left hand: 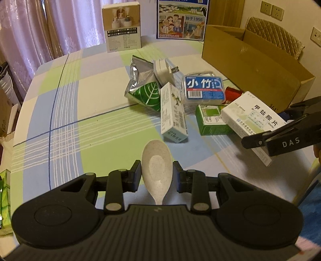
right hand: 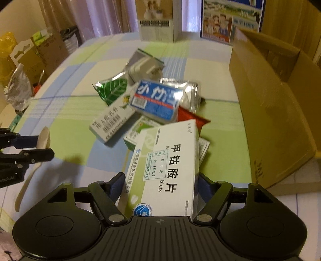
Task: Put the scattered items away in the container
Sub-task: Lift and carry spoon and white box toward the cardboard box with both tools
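My left gripper [left hand: 156,172] is shut on a white speckled spoon [left hand: 157,162], bowl pointing forward, held above the checked tablecloth; it also shows at the left of the right wrist view [right hand: 43,138]. My right gripper [right hand: 160,184] is shut on a white and green tablet box [right hand: 166,166], also seen in the left wrist view [left hand: 252,120]. The open cardboard box [left hand: 250,68] stands at the right [right hand: 270,104]. A pile lies beside it: a blue plastic case [left hand: 203,90], a foil pouch [left hand: 142,84], a white plug [left hand: 164,70], a long white carton [left hand: 173,114], a green box [left hand: 212,120].
Two upright printed boxes [left hand: 122,26] [left hand: 181,19] stand at the table's far edge. A green packet [left hand: 5,192] lies at the left edge. Curtains hang behind, a padded chair [left hand: 276,34] is behind the cardboard box. Cardboard boxes and bags [right hand: 24,60] sit off the table's left.
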{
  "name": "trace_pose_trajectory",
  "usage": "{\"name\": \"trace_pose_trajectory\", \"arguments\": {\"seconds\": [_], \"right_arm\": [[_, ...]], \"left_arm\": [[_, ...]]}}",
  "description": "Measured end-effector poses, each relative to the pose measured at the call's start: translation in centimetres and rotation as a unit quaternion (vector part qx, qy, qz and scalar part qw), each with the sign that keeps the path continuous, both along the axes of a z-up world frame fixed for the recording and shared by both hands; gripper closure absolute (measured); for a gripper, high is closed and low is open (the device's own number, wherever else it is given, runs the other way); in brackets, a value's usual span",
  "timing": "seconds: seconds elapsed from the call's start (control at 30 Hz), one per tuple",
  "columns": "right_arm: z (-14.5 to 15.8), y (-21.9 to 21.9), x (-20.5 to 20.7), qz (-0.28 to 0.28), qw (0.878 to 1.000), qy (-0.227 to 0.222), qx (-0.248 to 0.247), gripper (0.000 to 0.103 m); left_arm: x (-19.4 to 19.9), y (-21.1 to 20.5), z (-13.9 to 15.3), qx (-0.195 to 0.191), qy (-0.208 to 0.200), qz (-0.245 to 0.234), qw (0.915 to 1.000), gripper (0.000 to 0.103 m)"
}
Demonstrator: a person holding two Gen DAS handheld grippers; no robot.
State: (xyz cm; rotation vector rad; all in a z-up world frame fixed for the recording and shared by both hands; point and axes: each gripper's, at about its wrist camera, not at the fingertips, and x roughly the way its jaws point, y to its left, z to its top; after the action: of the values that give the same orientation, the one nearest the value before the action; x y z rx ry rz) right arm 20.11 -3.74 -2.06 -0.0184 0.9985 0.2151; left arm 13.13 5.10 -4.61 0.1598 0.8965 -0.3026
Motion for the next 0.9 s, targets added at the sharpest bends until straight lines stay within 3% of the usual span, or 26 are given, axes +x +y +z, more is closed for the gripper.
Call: {"name": "trace_pose_trajectory", "arguments": {"seconds": [0.53,0.9], "right_arm": [[2.2,-0.6,-0.9,0.0,0.999,-0.02,0.025,0.032],[6.1,-2.2,-1.0,-0.008,0.997,-0.064,0.032,0.032]], "left_arm": [[-0.7,-1.6,2.6,-0.005,-0.017,-0.005,0.9998,0.076],[0.1,-4.1,5.2,-0.009,-0.032,-0.018,0.9993,0.076]]}}
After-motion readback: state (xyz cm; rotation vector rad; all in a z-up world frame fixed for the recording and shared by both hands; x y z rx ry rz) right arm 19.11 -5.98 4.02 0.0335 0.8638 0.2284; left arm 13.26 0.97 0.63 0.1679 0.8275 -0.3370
